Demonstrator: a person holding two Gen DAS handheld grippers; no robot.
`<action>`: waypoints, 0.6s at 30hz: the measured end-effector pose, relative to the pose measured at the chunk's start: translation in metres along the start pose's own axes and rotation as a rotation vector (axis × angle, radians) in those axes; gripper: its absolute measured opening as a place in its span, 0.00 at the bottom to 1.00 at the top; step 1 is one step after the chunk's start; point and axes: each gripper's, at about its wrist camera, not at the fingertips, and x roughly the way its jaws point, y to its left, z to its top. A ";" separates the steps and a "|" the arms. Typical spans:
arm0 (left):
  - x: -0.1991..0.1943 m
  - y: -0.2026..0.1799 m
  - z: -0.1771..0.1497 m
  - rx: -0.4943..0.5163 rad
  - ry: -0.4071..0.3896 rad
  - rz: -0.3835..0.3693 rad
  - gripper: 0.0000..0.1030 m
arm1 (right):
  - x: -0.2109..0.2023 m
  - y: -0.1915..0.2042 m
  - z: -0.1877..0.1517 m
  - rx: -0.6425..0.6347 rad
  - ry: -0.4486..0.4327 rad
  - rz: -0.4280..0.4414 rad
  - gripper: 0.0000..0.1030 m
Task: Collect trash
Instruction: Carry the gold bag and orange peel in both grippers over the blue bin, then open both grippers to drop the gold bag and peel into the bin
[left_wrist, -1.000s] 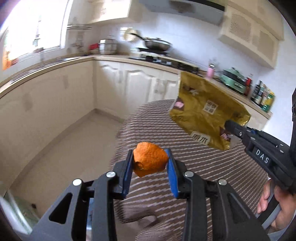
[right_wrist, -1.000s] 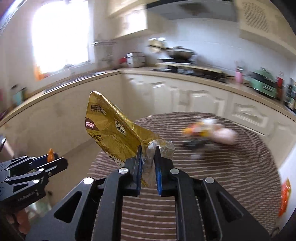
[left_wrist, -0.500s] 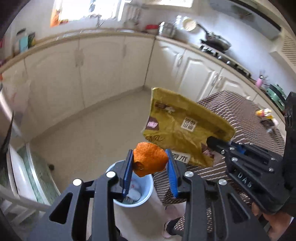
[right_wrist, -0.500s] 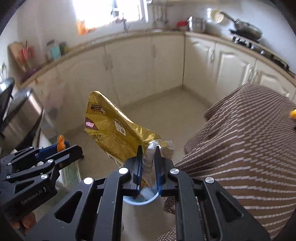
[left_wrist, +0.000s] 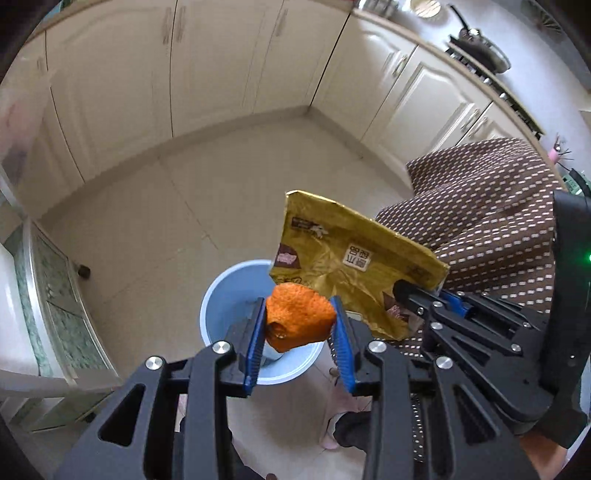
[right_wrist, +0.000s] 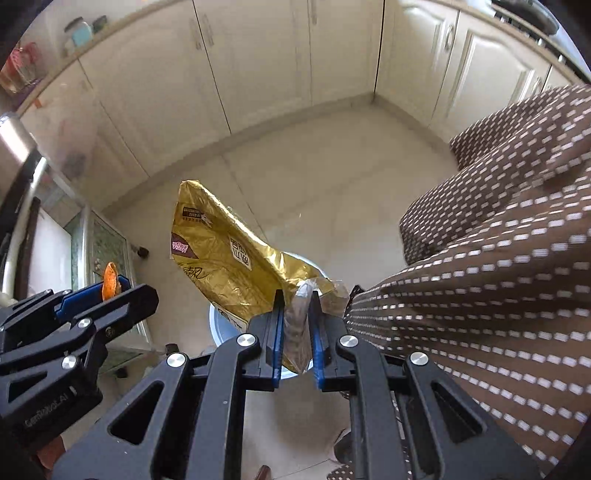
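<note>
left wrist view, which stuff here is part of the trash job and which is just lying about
Part of the job:
- orange peel, clamped in the left gripper
- gold snack bag, pinched in the right gripper
- blue bin on the floor below both

Just there:
- brown dotted tablecloth
- cream cabinets
- pan on the stove

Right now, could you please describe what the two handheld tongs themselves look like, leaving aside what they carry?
Both tongs are matte black plastic linkages with triangular cut-outs and silver round screw heads. The left tongs have ribbed bright blue pads lining their fingers; the right tongs carry matching blue pads. Pale lettering is embossed on the left body, too small to read surely. A green light glows on the right unit's housing.
</note>
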 end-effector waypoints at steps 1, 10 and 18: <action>0.007 0.005 0.001 -0.005 0.012 0.003 0.32 | 0.008 0.000 0.001 0.007 0.012 0.009 0.14; 0.035 0.018 0.010 -0.028 0.048 0.012 0.32 | 0.045 0.000 0.016 0.044 0.056 0.036 0.39; 0.045 0.019 0.010 -0.033 0.066 0.007 0.32 | 0.038 -0.006 0.013 0.032 0.038 0.002 0.47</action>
